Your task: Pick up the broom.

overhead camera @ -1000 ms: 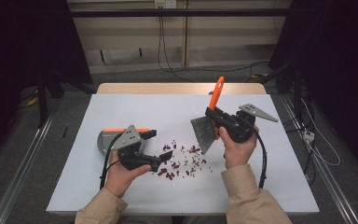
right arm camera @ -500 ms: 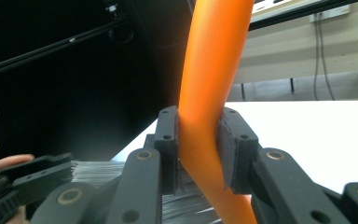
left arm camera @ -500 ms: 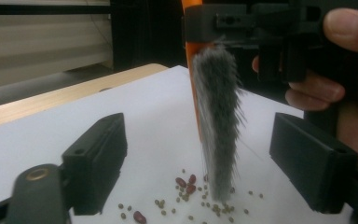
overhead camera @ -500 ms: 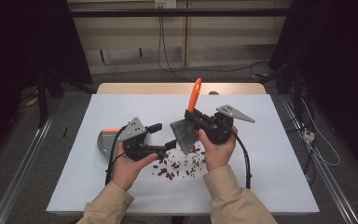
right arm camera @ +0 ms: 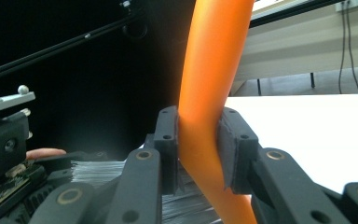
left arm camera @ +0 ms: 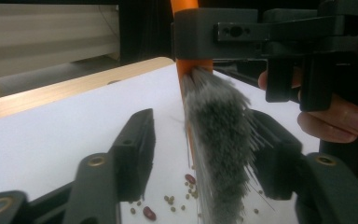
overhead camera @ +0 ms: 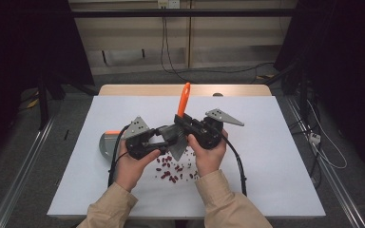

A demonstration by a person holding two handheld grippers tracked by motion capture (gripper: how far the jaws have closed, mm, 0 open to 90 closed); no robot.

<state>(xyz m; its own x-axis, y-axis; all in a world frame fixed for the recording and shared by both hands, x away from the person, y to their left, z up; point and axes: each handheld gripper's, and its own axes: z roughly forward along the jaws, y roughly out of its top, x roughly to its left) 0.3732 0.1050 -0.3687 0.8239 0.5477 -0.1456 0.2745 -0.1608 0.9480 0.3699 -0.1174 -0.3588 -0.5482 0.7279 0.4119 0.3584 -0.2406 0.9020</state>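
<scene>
**Brush bristles between the left tongs, handle clamped in the right**

In the high view the bristle head was mostly covered by the two hands, and the grey dustpan [overhead camera: 105, 144] showed just a rim behind the left hand. Small greenish grains among the beans were too fine to name.

Dark red beans [overhead camera: 170, 170] lay scattered on the white tabletop [overhead camera: 266, 156] below and between the hands. A loose grey bristle or two strayed out sideways from the head in the left gripper view.

The right tongs [right arm camera: 198, 149] were clamped on the orange handle of the brush [overhead camera: 184, 100], a pad pressed to each side, the handle standing up above the hands. The left tongs [left arm camera: 200, 154] had just been closing and stood at a middling gap, with the grey bristles [left arm camera: 219, 140] hanging between them: the far pad lay against the bristles, the near pad stood apart from them. The two tongs met nose to nose just above the beans
</scene>
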